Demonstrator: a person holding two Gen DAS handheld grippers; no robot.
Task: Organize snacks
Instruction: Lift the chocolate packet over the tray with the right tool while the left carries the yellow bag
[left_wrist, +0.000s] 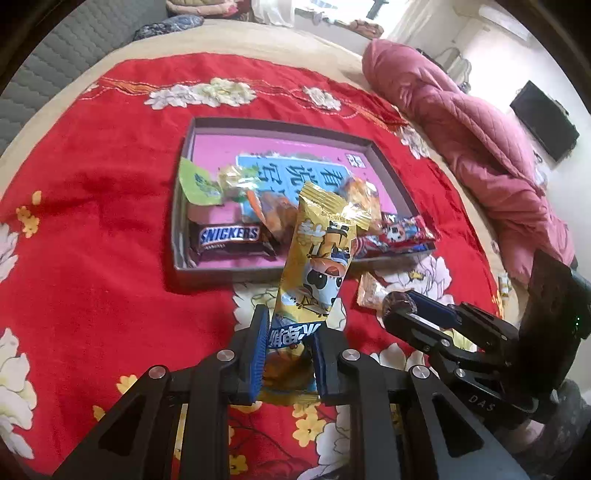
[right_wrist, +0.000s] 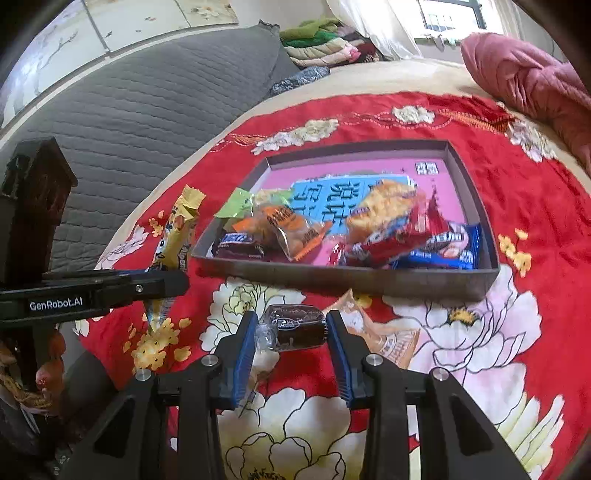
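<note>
Left wrist view, centre frame: my left tongs (left_wrist: 288, 354) were closed tight on the lower end of a yellow snack bar (left_wrist: 317, 258), a long foil packet printed with a cartoon cow. It stood nearly upright out of the pads, its crimped top leaning toward the box (left_wrist: 207, 271) above it in frame. The box was a shallow cardboard tray with a pink and blue printed floor, sitting on the red floral bedspread (left_wrist: 92, 221). It already held a Snickers bar (left_wrist: 231, 238) at its lower left corner, a green packet (left_wrist: 197, 182) above that, orange wrappers in the middle and a red packet (left_wrist: 399, 234) draped over its right wall.

Judgement for this step: carry the bar up over the near wall, tip it flat into the bare pink patch, and only then release, so it doesn't hang on the rim like the red one.

Right wrist view, lower centre: my right tongs (right_wrist: 291, 328) were partly closed, pads pressing both ends of a small dark brown wrapped cake (right_wrist: 295, 326) in clear film, held crosswise just below the box wall. An orange packet (right_wrist: 384, 339) lay loose on the bedspread just right of it.
</note>
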